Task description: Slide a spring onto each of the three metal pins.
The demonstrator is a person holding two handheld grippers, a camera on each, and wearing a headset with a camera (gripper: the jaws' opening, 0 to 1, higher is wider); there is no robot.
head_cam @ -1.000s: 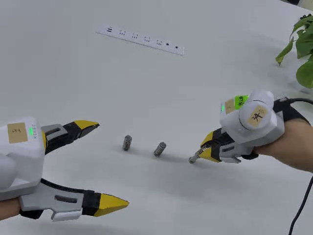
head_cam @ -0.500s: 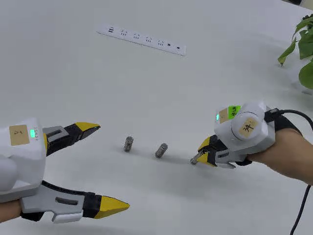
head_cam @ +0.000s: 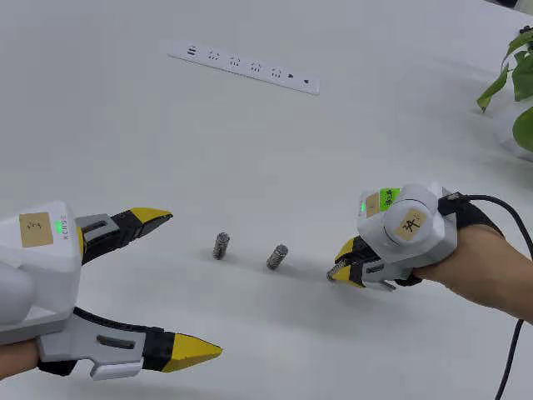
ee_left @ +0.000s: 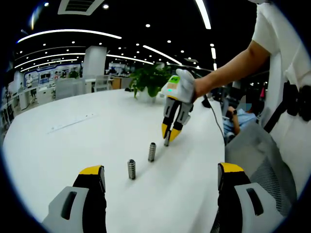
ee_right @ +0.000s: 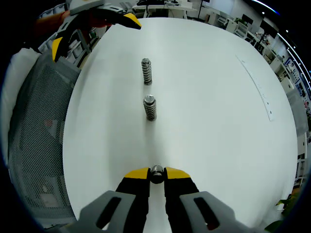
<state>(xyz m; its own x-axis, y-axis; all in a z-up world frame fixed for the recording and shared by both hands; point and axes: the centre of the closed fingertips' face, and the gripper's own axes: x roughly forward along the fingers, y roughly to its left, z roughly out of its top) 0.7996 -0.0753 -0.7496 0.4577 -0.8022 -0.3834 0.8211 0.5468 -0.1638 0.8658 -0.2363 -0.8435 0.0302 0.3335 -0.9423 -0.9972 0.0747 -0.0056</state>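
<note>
Right gripper (head_cam: 342, 272) lower now, pin (ee_right: 156, 171) tight between its jaws.

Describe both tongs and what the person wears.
Both the left tongs and right tongs have white housings, grey-black jaws with yellow tips, tan stickers and green lights. A black cable runs from the right one. The person wears a white short sleeve.

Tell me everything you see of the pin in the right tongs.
Small silvery metal pin, coils of a spring around its shaft, round head seen end-on in the right gripper view. The right tongs are shut on it between their yellow tips. It leans, free end down at the white table; contact unclear.
</note>
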